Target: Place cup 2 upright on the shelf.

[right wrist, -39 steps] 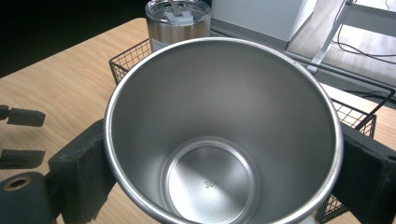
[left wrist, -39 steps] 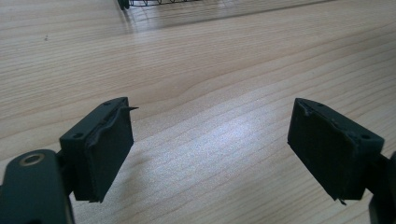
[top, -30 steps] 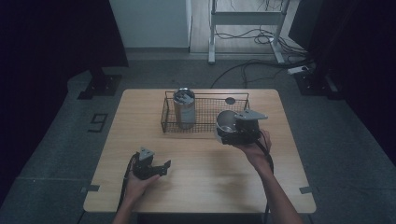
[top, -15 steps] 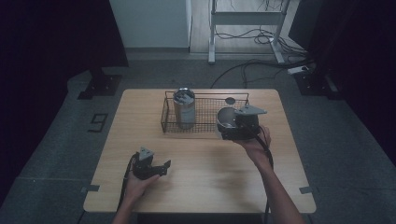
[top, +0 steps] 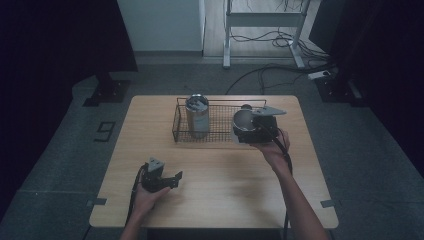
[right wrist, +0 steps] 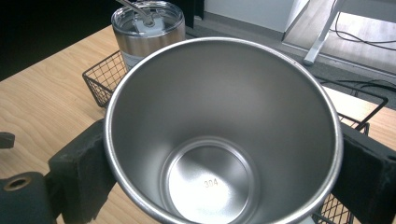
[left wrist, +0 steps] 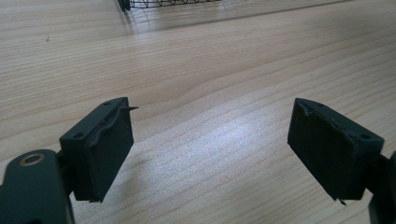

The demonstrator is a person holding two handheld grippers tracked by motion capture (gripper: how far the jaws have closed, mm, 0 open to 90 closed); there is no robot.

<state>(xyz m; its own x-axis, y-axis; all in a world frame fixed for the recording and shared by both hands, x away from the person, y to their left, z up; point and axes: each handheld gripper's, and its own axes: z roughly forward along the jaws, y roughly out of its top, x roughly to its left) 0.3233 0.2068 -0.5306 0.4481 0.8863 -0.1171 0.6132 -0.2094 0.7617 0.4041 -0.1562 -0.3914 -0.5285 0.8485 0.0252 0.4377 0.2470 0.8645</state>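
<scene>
The open steel cup (right wrist: 223,135), clamped by the right gripper (top: 254,129), had been carried toward twelve o'clock over the wire basket (top: 186,134), nearing placement; the left gripper (left wrist: 219,149) was held open, empty.

Left hand-held gripper (left wrist: 210,154) gapes over bare wooden table (left wrist: 210,70).

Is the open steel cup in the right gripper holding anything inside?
No. The right gripper view looks straight into the steel cup and shows a bare metal bottom stamped 304.
</scene>
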